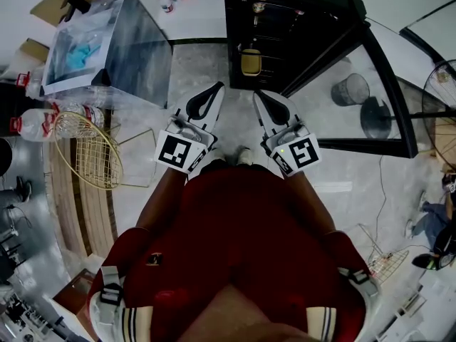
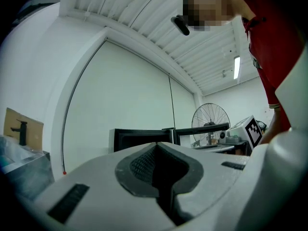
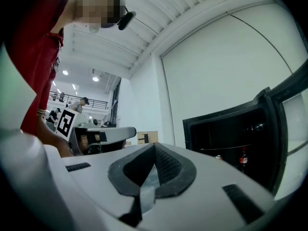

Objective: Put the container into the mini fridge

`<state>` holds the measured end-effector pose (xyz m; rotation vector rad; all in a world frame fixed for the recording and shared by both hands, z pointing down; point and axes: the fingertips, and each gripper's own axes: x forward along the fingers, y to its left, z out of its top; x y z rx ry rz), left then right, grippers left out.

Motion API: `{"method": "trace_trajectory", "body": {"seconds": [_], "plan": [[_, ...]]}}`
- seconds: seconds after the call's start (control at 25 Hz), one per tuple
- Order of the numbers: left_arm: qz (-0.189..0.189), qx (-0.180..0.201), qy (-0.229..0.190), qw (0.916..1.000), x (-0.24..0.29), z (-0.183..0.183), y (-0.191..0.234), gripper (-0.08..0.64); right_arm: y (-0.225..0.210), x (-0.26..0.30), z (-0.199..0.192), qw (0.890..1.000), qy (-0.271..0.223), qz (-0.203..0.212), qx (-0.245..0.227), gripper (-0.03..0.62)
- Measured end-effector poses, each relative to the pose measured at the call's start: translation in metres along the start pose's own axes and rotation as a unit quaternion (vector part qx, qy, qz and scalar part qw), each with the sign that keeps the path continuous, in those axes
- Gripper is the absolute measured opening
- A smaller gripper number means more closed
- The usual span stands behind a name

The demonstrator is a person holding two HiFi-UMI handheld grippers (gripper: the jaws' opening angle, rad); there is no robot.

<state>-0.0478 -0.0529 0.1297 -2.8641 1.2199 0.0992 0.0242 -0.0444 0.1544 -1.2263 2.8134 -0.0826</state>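
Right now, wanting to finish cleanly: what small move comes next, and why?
Probably swing the right gripper to the open glass door of the black mini fridge and push it shut: a yellow container seems already inside; the left gripper is empty.

Pale speckled floor, open black mini fridge and grey mesh bin upon it.

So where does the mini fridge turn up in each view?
Head view: mini fridge at top centre, its door swung open to the right.
Left gripper view: low at centre, a dark box against the white wall.
Right gripper view: at the right, open, shelves showing.
Shared landmark: the cardboard box with a black tap on it, which is top left in the head view, far left in the left gripper view and centre in the right gripper view.
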Motion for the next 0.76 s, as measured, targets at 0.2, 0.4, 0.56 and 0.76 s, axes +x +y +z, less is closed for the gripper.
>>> {"method": "trace_trajectory", "body": {"seconds": [0.2, 0.4, 0.56, 0.76], "plan": [[-0.005, 0.001, -0.003, 1.0000, 0.007, 0.003, -0.006, 0.008, -0.004, -0.008, 0.002, 1.000, -0.005, -0.008, 0.002, -0.002], [-0.003, 0.004, 0.002, 1.0000, 0.009, 0.000, -0.010, 0.008, -0.009, -0.014, -0.003, 1.000, -0.008, -0.012, 0.010, -0.002], [0.001, 0.007, 0.007, 1.0000, 0.008, -0.001, -0.011, 0.008, -0.009, -0.015, -0.006, 1.000, -0.010, -0.008, 0.015, -0.002], [0.004, 0.009, 0.010, 0.9999, 0.008, -0.001, -0.013, 0.008, -0.009, -0.014, -0.006, 1.000, -0.013, -0.002, 0.018, -0.002]]}}
